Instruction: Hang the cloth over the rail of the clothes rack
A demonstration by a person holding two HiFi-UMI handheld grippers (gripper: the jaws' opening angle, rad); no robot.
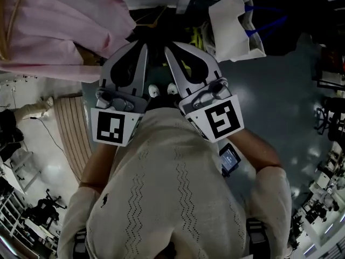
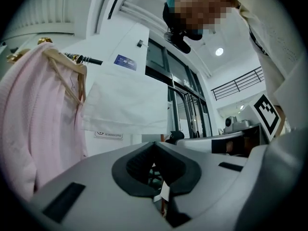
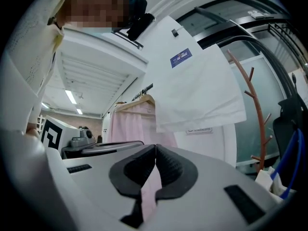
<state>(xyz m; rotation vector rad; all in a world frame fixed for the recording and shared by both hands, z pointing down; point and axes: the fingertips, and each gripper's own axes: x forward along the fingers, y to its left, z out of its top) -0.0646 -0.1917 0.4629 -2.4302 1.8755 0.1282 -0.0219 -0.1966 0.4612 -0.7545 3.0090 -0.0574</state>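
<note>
Head view: from above the person (image 1: 172,198), facing steeply down, very near over left tongs (image 1: 143,46) and right tongs (image 1: 167,48), floor (image 1: 285,90) far below. Gripper views: low behind each tongs, tilted up toward ceiling (image 2: 226,44). Shared by both: white cloth (image 2: 125,100) and pink garment (image 2: 29,124), from opposite sides.

Cream knit sweater (image 1: 172,198), zigzag stitch; grey left claw (image 1: 143,46), right claw (image 1: 168,49), black pads (image 3: 169,170); black-white marker cubes (image 1: 221,117); wrist screen (image 1: 230,158).
</note>
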